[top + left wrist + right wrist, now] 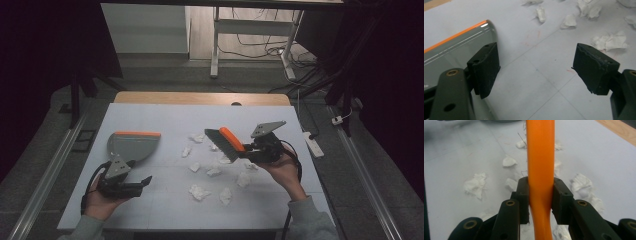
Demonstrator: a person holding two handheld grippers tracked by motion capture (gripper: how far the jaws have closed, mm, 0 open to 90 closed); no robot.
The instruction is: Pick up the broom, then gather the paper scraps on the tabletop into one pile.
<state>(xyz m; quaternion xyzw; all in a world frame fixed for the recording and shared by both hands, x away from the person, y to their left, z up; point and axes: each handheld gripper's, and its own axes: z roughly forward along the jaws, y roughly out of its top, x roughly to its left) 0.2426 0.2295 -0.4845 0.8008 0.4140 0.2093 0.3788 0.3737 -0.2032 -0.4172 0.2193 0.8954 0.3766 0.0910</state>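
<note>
Right tongs (pixel 248 151) clamp brush (pixel 226 142), head pointing up-left; left tongs (pixel 145 182) gape empty

No readable text, label, brand, number or sign anywhere in views.

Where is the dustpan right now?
In the high view the grey dustpan lies on the left side of the white table, just beyond the open left gripper and left of the crumpled paper scraps.
</note>
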